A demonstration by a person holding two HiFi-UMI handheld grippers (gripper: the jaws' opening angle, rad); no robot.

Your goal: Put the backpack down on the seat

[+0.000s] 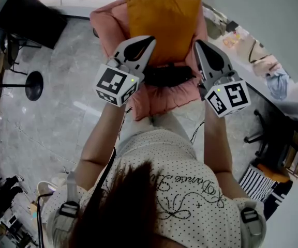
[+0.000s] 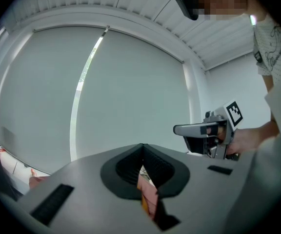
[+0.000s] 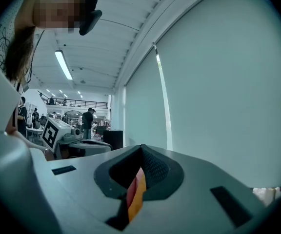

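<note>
Pink armchair seat carries the black backpack; left hand-held gripper and right hand-held gripper flank it, jaws together, empty

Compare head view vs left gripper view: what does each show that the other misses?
Head view only: the whole pink armchair, orange cushion, a dark thing on the seat, maybe the backpack, and the floor. Left gripper view only: a pale window blind and ribbed ceiling. Both: the left gripper and right gripper, jaws shut, nothing held.
</note>
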